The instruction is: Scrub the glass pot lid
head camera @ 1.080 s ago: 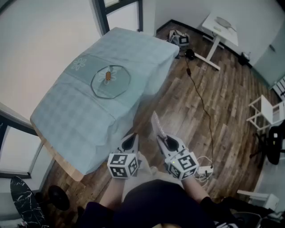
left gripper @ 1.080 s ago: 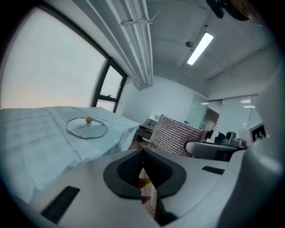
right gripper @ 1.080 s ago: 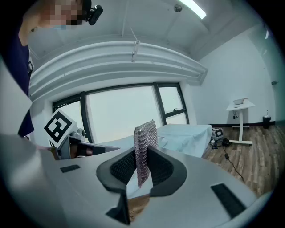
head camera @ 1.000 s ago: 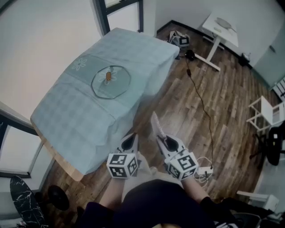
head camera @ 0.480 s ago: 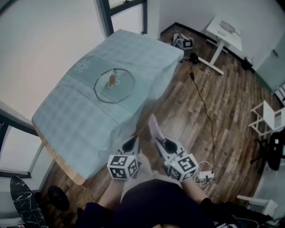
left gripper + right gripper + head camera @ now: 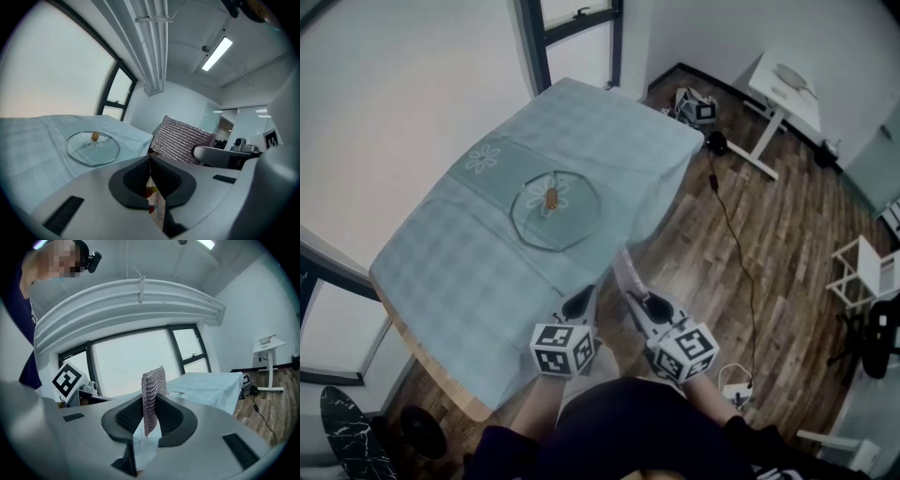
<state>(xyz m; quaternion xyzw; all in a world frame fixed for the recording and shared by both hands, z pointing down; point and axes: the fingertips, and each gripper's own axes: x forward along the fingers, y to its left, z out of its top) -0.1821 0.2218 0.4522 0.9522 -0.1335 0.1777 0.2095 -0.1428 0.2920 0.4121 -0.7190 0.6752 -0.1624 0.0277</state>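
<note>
Pale blue checked tablecloth (image 6: 609, 131), silvery mesh scrubber (image 6: 152, 390), brown plank floor (image 6: 773, 244)

The glass pot lid (image 6: 555, 208) is lying near the middle of the surface (image 6: 441, 272), well apart from both tools. The left tool (image 6: 579, 302) and right tool (image 6: 639, 302) are hovering side by side just beside the surface's near edge. The scouring pad (image 6: 624, 267) is sticking up from between the right tool's jaws.
</note>
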